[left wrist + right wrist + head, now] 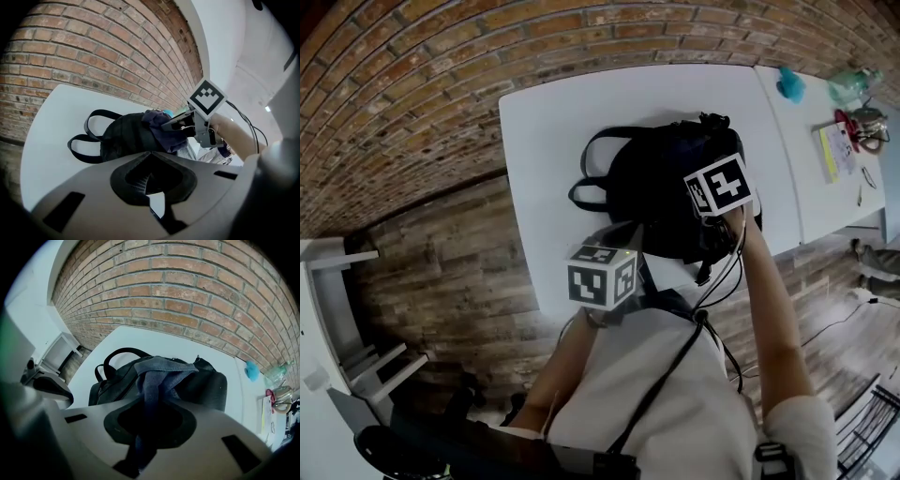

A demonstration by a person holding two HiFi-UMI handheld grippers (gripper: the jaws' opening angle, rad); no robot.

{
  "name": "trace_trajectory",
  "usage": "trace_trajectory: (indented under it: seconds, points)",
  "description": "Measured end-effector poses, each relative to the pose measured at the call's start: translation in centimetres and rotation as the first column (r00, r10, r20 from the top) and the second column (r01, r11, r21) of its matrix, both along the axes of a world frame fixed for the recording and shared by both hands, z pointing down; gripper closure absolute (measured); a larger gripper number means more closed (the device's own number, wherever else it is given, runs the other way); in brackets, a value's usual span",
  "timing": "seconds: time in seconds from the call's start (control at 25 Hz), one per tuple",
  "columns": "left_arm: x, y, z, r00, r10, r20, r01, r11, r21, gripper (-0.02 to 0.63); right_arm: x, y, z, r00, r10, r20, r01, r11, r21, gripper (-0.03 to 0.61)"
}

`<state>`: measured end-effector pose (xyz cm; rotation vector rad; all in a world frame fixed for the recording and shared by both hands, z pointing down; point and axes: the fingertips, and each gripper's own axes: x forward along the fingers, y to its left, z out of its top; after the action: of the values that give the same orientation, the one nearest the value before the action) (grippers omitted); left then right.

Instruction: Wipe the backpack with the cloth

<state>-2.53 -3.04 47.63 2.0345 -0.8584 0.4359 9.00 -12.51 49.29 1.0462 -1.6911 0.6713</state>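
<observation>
A black backpack [661, 183] lies on the white table [562, 122], its straps [586, 183] pointing left. My right gripper [717, 211] hovers over the bag's right part, shut on a blue-grey cloth [157, 373]. The cloth hangs out of the jaws and drapes onto the top of the backpack [206, 383]. The left gripper view shows the same cloth [164, 133] bunched on the backpack [124, 136] under the right gripper [180, 124]. My left gripper [619, 246] is held at the table's near edge, just short of the bag, its jaws [151, 157] together with nothing between them.
A brick wall [441, 84] runs behind the table. A second white table [825, 187] to the right carries a teal object [790, 84], papers [836, 150] and small items. A white shelf unit [342, 319] stands on the wood floor at left. Cables [722, 281] trail from the grippers.
</observation>
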Motion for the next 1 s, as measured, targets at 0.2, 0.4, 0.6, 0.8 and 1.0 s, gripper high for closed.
trace_trajectory:
  seconds: [0.2, 0.4, 0.6, 0.8, 1.0]
  points:
    - [0.0, 0.1, 0.0, 1.0, 0.006, 0.001, -0.006, 1.0, 0.001, 0.609, -0.4, 2.0, 0.6, 1.0, -0.004, 0.007, 0.004, 1.0, -0.026, 0.531]
    - [-0.2, 0.5, 0.0, 1.0, 0.008, -0.001, -0.008, 1.0, -0.002, 0.609, -0.6, 3.7, 0.9, 1.0, -0.001, 0.004, 0.001, 0.999, -0.035, 0.531]
    - [-0.3, 0.8, 0.0, 1.0, 0.008, 0.0, -0.008, 1.0, -0.006, 0.609, -0.6, 5.4, 1.0, 1.0, 0.006, 0.008, -0.006, 0.999, -0.046, 0.531]
    - [-0.6, 1.0, 0.1, 1.0, 0.008, 0.001, -0.008, 1.0, -0.007, 0.609, -0.7, 6.7, 1.1, 1.0, 0.018, 0.017, -0.017, 0.999, -0.045, 0.531]
    - [-0.6, 1.2, 0.1, 1.0, 0.007, 0.002, -0.007, 1.0, -0.005, 0.609, -0.7, 8.0, 1.0, 0.999, 0.031, 0.033, -0.03, 0.999, -0.045, 0.531]
